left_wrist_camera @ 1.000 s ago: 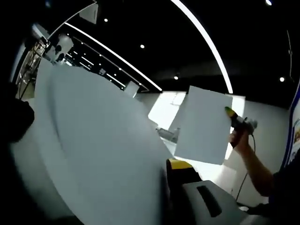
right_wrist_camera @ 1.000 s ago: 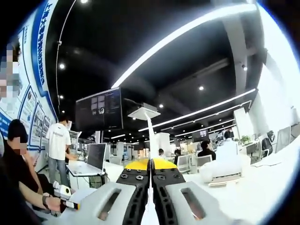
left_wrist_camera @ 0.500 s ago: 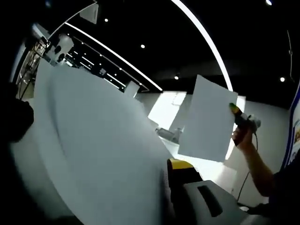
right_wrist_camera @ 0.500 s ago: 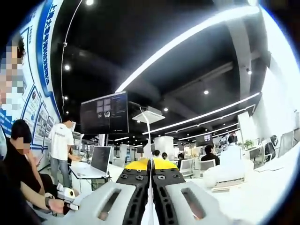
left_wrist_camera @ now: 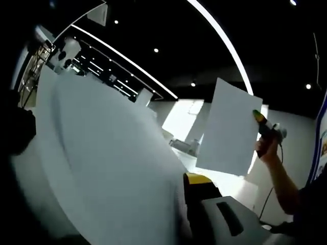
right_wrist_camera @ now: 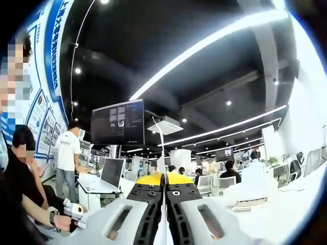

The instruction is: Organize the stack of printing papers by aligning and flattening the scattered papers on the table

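Change: your right gripper (left_wrist_camera: 261, 121) has turned its sheet (left_wrist_camera: 228, 127) more edge-on, now tall and narrow
Right gripper: jaws pressed together on the sheet's thin edge (right_wrist_camera: 164, 224); held up in the air, long axis upright
Left gripper: curved paper (left_wrist_camera: 102, 163) fills your view, bowed across the jaws; you cannot tell if they clamp it
Relation: the sheet lies right of the left gripper (left_wrist_camera: 196, 209), well apart
Next: likely bring both edges together to align

Both my cameras pointed upward at the ceiling lights (right_wrist_camera: 214, 35). Left gripper view sat right against a paper sheet (left_wrist_camera: 102, 163), seeing my right gripper (left_wrist_camera: 266, 124) beyond; right gripper view faced the office.
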Available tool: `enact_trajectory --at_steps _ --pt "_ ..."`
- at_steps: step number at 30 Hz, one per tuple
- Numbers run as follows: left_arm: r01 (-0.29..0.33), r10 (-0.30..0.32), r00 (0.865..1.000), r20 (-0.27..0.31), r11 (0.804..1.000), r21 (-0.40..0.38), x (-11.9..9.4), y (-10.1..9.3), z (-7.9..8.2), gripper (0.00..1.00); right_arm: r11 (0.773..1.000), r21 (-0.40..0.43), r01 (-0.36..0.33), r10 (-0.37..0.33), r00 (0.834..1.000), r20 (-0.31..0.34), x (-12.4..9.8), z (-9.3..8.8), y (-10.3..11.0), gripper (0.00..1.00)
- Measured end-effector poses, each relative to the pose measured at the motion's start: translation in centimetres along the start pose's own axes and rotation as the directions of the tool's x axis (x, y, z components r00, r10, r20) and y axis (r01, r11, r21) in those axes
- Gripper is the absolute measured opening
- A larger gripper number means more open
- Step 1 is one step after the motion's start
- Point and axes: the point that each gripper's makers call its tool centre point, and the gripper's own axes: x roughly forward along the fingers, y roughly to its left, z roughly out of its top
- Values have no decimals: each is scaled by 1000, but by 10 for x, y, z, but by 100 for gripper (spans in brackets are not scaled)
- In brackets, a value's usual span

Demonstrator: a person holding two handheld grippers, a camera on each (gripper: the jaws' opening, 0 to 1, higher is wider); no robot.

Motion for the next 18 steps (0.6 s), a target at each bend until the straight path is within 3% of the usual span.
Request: enact_trajectory --at_steps 18 --pt "-5 5 1000 -8 1000 -7 0 1 -1 20 999 16 -33 33 999 6 0 6 14 0"
